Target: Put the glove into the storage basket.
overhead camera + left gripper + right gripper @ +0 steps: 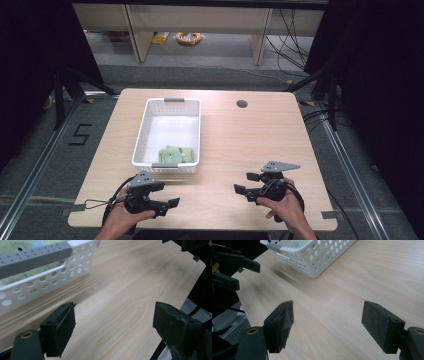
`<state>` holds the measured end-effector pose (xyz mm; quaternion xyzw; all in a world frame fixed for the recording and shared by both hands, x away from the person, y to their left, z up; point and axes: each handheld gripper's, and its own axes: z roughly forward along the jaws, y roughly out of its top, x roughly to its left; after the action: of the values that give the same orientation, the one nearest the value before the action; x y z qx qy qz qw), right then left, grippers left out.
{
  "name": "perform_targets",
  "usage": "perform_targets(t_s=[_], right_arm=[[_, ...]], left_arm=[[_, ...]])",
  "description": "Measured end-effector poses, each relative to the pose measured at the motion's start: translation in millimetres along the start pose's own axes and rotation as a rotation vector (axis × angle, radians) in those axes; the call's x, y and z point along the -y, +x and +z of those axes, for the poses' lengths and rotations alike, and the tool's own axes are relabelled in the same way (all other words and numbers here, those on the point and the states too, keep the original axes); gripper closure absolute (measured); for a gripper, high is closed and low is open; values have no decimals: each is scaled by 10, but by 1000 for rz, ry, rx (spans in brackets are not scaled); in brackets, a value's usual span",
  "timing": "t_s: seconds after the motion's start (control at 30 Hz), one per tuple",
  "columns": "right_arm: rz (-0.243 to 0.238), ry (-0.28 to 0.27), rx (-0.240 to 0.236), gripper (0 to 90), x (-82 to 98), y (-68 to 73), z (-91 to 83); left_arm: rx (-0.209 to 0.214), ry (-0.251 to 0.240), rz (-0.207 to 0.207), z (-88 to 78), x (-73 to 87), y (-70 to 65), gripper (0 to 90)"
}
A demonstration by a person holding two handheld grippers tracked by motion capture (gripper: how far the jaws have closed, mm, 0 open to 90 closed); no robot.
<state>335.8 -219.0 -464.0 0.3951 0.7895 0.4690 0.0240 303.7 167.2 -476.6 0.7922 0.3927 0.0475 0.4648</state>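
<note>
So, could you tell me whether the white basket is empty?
Not empty: a green soft toy lies at the near end of the basket.

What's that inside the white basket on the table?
A soft green item lies at the near end of the white basket; the rest of the floor looks bare. The basket's near wall hides its lower edge, and anything beneath it can't be seen.

Green item [174,154] in basket [141,132], form indistinct, part-hidden by near wall, far-floor yellow object [188,37] too small to identify
</note>
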Motion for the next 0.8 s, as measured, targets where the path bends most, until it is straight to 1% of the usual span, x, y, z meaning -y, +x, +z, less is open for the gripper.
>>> perform_targets(t_s=[0.03,0.07,0.1,0.13,0.17,0.2,0.23,0.27,0.3,0.33,0.37,0.4,0.43,0.47,0.5,0.53,0.57,0.6,0.63,0.67,0.7,0.73,0.77,0.8], right_arm=[[24,13,8,261,12,22,-10],[21,9,2,260,25,24,-8],[30,3,7,255,45,35,-8],[1,2,11,249,52,16,-10],[9,-6,4,247,69,25,-6],[2,-3,12,246,74,24,-15],[-6,2,8,244,89,12,-13],[29,10,5,242,104,45,-24],[8,14,12,242,109,29,-29],[18,11,8,242,128,43,-22],[-29,2,23,241,139,19,-30],[14,16,6,240,153,48,-32],[20,30,24,237,173,62,-53],[6,27,26,236,182,54,-54],[17,9,9,235,200,61,-43],[-9,14,12,233,211,37,-49],[-12,12,15,231,233,42,-57],[-4,17,17,231,248,56,-61],[8,21,22,228,273,68,-70],[-14,25,35,226,283,62,-84],[-21,19,29,221,302,50,-82],[17,39,40,218,316,87,-105],[-24,15,42,214,330,55,-102],[-23,14,38,211,348,52,-102]], left_arm=[[1,-2,-2,6,9,-4,177],[-13,-2,6,10,23,-12,177],[-8,4,6,7,32,-13,177],[-4,5,7,9,39,-14,177],[-2,6,8,9,45,-16,177],[3,11,4,7,54,-19,177],[-5,8,7,7,63,-22,177],[-4,8,8,8,69,-23,177],[0,9,2,10,77,-28,177],[3,9,3,16,89,-27,177],[5,7,0,22,99,-31,177],[-2,14,9,22,113,-35,177],[-1,18,11,23,120,-36,177],[6,22,5,26,126,-38,177],[4,23,9,29,136,-44,177],[4,23,5,35,149,-54,177],[9,24,3,39,155,-60,177],[1,27,-5,43,171,-77,177],[5,31,11,42,176,-77,176],[3,26,15,49,186,-88,177],[11,30,15,50,192,-90,177],[14,29,17,56,203,-93,176],[5,44,20,49,208,-105,175],[16,43,17,55,216,-112,174]])
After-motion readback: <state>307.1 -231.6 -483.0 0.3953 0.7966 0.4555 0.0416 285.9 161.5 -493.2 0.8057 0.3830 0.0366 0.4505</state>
